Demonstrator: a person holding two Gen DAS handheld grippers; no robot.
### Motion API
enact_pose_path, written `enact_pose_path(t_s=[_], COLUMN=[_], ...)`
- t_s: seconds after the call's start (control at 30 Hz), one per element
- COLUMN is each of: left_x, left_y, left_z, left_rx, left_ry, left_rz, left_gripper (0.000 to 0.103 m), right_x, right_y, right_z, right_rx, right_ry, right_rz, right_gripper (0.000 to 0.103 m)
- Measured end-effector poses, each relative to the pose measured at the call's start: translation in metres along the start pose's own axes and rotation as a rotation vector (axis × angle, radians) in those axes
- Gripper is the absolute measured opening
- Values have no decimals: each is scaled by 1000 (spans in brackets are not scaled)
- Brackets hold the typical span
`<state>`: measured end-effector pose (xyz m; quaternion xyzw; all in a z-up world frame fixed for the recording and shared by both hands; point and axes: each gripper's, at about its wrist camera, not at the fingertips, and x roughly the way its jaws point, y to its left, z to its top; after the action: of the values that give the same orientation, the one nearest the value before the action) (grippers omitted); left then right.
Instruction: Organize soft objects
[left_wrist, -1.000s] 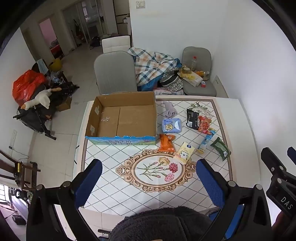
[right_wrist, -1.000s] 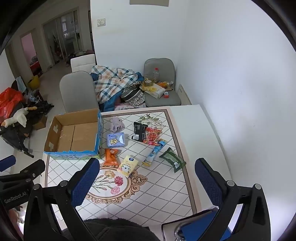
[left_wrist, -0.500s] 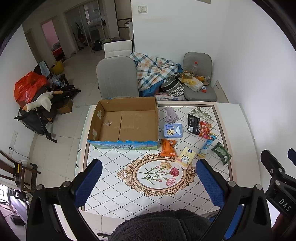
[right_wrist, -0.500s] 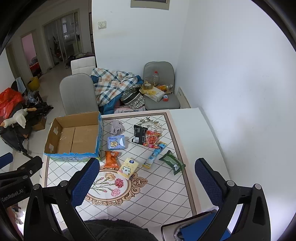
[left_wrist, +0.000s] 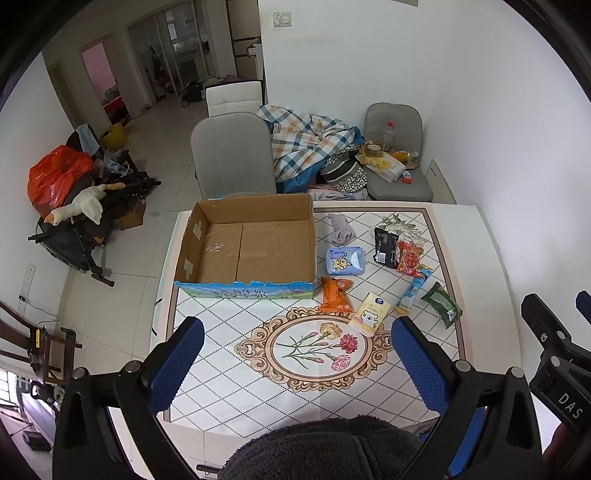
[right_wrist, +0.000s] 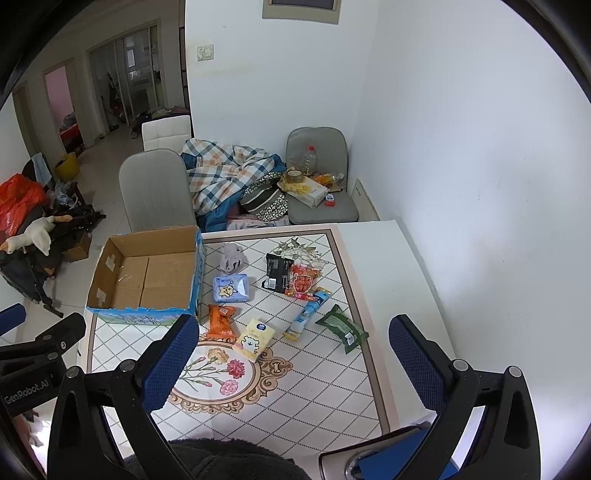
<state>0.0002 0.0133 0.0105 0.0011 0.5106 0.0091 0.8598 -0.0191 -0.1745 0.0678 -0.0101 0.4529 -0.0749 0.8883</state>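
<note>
An open cardboard box (left_wrist: 255, 247) (right_wrist: 147, 277) stands empty on the far left of the patterned table (left_wrist: 221, 369). Right of it lie soft packs: a grey sock (left_wrist: 341, 229), a blue tissue pack (left_wrist: 343, 261), an orange pack (left_wrist: 334, 295), a yellow tissue pack (left_wrist: 371, 314), a black pouch (left_wrist: 384, 245), a red snack bag (left_wrist: 408, 256), a blue tube (left_wrist: 413, 291) and a green pack (left_wrist: 441, 304). My left gripper (left_wrist: 297, 363) and right gripper (right_wrist: 291, 365) are both open and empty, held high above the table's near edge.
A grey chair (left_wrist: 232, 158) stands behind the box. A second chair (left_wrist: 397, 155) with a bottle and clutter stands at the back right, beside a plaid blanket (left_wrist: 306, 144). A white wall runs along the right. A dark fleece sleeve (left_wrist: 321, 450) fills the bottom.
Both grippers have risen and pulled back, so the table and its objects look smaller and farther. Nothing on the table has moved.
</note>
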Motion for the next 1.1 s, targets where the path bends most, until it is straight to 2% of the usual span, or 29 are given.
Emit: enact_pose_path(t_s=[1.1], left_x=[-1], left_y=[-5], left_z=[2], left_rx=[11], left_ry=[0], left_rz=[1], left_gripper=[103], right_x=[1], right_y=[-3], right_z=[-3], right_rx=[19], right_ry=[-2], right_rz=[1], right_gripper=[103])
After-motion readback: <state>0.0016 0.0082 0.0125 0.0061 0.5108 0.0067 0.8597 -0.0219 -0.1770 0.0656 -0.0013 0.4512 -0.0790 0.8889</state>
